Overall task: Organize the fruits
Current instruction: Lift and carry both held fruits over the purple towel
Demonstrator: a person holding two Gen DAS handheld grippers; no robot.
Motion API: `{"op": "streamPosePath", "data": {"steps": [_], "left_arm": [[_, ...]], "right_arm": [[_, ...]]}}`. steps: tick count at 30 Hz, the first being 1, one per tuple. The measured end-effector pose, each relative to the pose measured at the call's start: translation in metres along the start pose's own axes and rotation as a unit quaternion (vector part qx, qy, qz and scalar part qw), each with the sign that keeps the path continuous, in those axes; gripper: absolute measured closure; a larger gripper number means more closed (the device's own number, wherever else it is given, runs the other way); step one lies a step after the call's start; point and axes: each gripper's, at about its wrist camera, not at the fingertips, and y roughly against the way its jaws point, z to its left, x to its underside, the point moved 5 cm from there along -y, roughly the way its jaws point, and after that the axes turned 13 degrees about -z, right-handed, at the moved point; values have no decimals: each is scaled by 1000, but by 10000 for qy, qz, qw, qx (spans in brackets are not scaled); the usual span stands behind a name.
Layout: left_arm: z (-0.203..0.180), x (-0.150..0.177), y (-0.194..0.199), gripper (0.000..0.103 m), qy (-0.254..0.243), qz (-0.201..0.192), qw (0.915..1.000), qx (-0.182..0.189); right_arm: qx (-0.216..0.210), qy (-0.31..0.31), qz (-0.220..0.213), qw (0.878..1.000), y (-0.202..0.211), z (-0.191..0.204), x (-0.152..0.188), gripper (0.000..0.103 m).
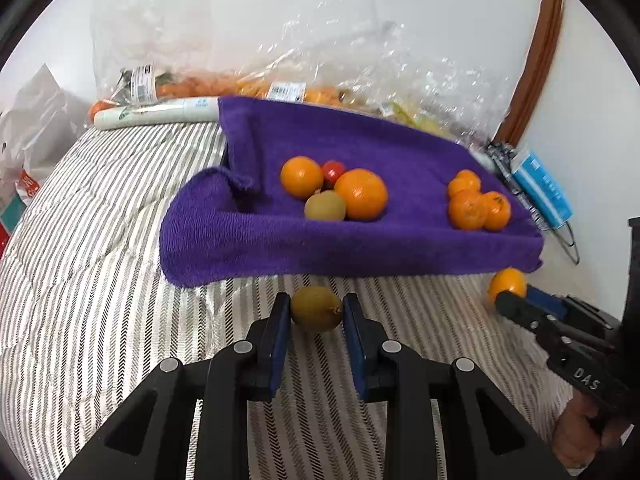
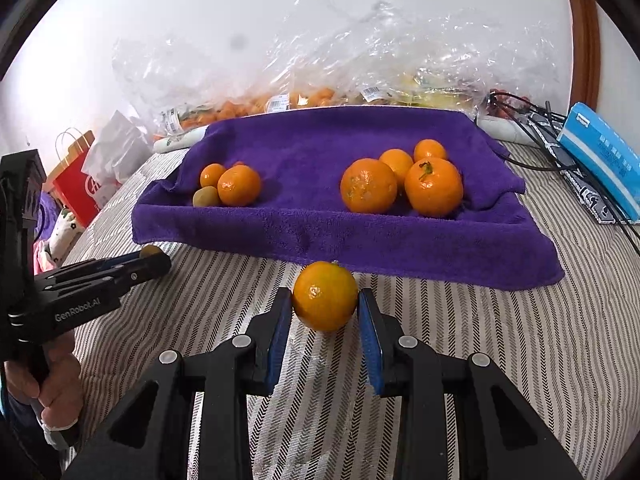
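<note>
Gripping a kiwi (image 1: 316,309) in my left claw (image 1: 316,312) and an orange (image 2: 325,296) in my right claw (image 2: 325,300), I hold both just short of the purple towel's (image 1: 360,248) near edge. I judge this the carry-in step. Next, the kiwi goes to the mixed pile (image 1: 334,192) on the left, the orange to the orange cluster (image 2: 400,184) on the right.

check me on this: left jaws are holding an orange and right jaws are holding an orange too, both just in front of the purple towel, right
Not quite. The left gripper is shut on a kiwi, greenish brown, as the left wrist view shows. The rest holds: the right gripper is shut on an orange, and both fruits sit just in front of the purple towel.
</note>
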Motion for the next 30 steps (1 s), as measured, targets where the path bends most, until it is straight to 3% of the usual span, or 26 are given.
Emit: {"op": "streamPosePath", "data": {"steps": [12,17,23,30], "left_arm": [[-17,-12,23,78,-296,-624,9971,317],[-9,-15,25,78,-146,-492,9986,125],[-9,-39,37,78,-35,-658,9978,110],[-7,-70,30,78,-79,-731,9970,-230]], "right_arm": [[163,0,-233,9996,9,0,-3,70],[113,94,-248,9996,14,6,-10,70],[30,273,-364,9990,18,12,-29,70],[7,369,-620,9974,19,11,-59,70]]}}
